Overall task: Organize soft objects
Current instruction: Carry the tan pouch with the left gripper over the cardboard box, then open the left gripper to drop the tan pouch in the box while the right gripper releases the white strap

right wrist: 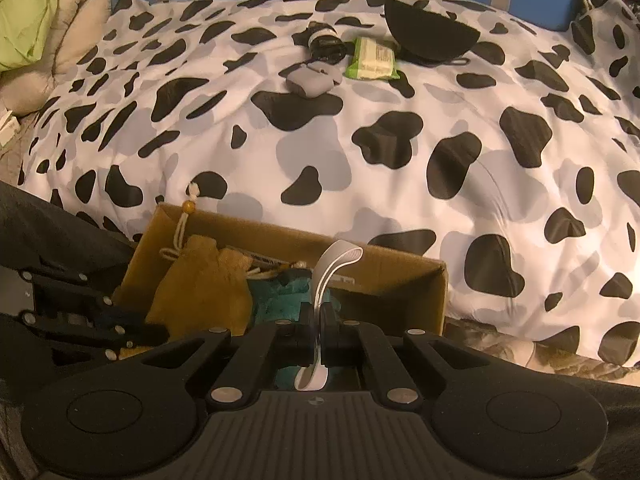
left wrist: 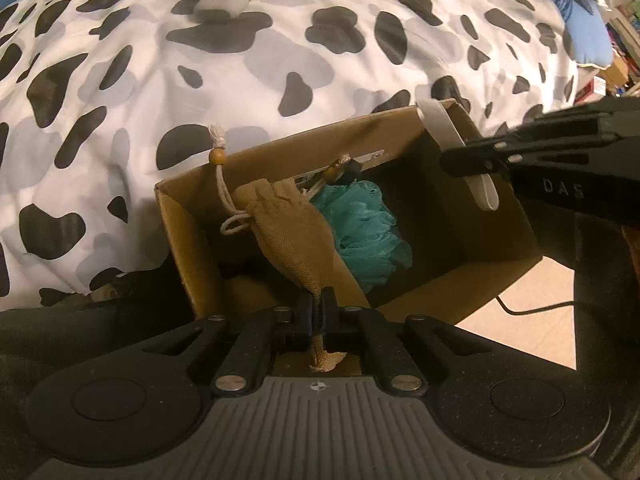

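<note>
Burlap pouch (left wrist: 286,228), frame centre, pinched by left gripper (left wrist: 318,308) fingers over cardboard box (left wrist: 184,236); teal mesh puff (left wrist: 362,224) inside. Right wrist view: white band (right wrist: 326,276), lower centre, clamped in right gripper (right wrist: 318,320) fingers above box; cow-print bed (right wrist: 360,128) behind.

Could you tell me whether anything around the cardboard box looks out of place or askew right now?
One oddity: the burlap pouch's drawstring is draped over the cardboard box's rim, with its wooden bead hanging outside. The teal mesh sponge sits properly inside.
</note>
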### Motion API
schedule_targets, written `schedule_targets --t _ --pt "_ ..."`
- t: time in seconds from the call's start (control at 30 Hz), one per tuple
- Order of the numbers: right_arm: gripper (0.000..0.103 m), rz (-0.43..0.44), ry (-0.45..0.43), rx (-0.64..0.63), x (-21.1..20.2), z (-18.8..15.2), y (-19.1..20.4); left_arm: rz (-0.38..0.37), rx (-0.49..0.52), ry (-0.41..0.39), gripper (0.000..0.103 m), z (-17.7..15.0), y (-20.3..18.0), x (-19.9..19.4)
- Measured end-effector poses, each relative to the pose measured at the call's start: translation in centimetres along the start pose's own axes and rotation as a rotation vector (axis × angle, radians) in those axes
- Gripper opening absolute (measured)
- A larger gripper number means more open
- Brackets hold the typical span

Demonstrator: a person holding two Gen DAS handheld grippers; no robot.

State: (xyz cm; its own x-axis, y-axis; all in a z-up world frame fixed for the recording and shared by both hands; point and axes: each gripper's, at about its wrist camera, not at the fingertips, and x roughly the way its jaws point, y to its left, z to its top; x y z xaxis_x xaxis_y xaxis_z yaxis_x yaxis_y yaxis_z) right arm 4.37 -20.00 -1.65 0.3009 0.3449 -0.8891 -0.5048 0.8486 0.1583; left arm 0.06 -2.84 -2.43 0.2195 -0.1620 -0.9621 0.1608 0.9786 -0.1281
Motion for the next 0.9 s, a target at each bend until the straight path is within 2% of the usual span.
schedule_targets --t 0.03,0.1,0.17,0.63,0.67,0.7,0.73,0.8,0.9 --pt "0.005 -0.002 0.012 0.0 0.2 0.0 0.0 0.01 -0.01 0.004 0.019 0.0 0.1 0.1" --pt "0.005 -0.005 0.028 -0.003 0.4 -0.1 0.0 0.019 -0.034 0.013 0.053 0.1 0.5 0.3" --pt "0.005 -0.003 0.041 -0.004 0.6 -0.2 0.0 0.025 -0.045 0.016 0.064 0.1 0.6 0.3" --pt "0.007 0.003 0.106 -0.005 1.5 -0.4 0.1 0.034 -0.088 -0.016 0.066 0.5 1.0 0.0" --pt "0.015 -0.001 0.114 -0.011 1.6 -0.4 0.1 0.035 -0.092 -0.019 0.066 0.5 1.0 0.0" --pt "0.029 -0.008 0.12 -0.015 1.7 -0.5 0.2 0.036 -0.095 -0.022 0.066 0.6 1.1 -0.1" --pt "0.037 -0.013 0.119 -0.016 1.7 -0.5 0.2 0.035 -0.099 -0.024 0.066 0.6 1.1 -0.1" --pt "0.069 -0.019 0.101 -0.014 1.5 -0.4 0.2 0.035 -0.105 -0.028 0.066 0.6 1.2 -0.1" --pt "0.093 -0.031 0.074 -0.009 1.1 -0.2 0.1 0.035 -0.11 -0.032 0.066 0.6 1.3 -0.2"
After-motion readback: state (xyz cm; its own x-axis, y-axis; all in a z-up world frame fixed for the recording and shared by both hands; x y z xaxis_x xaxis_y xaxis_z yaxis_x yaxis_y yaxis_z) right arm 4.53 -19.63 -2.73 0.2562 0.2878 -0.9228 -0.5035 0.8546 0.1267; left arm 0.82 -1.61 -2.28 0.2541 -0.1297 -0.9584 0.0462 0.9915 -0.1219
